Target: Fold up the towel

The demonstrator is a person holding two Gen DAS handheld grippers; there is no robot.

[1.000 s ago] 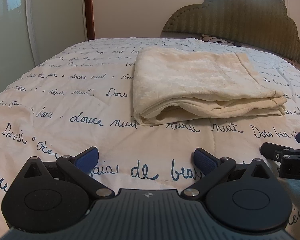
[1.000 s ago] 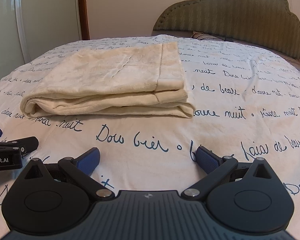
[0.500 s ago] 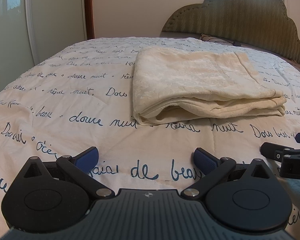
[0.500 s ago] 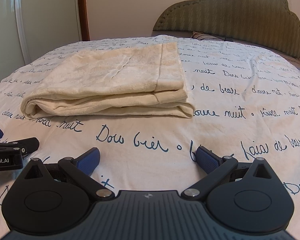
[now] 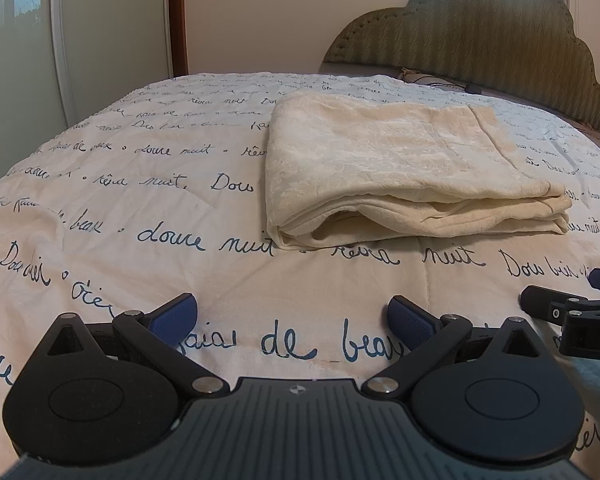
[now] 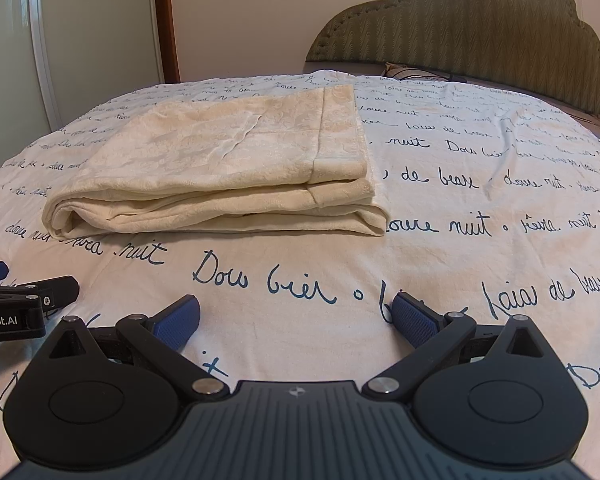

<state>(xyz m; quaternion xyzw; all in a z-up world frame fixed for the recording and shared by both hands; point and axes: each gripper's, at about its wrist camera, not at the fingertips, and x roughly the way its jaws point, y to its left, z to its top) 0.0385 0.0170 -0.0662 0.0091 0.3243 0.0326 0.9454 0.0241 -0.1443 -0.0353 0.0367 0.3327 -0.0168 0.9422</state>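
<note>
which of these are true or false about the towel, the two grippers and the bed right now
1. The towel lies folded in several layers on the bedspread. True.
2. The left gripper is clamped on a towel corner. False: its jaws stand wide apart, holding nothing, short of the towel.
3. The right gripper is open and empty. True.
4. The towel is dark blue. False: it is cream; only the gripper pads and the bedspread's writing are blue.
5. A headboard stands beyond the towel. True.
6. The towel hangs over the bed's edge. False: it rests wholly on top of the bed.
</note>
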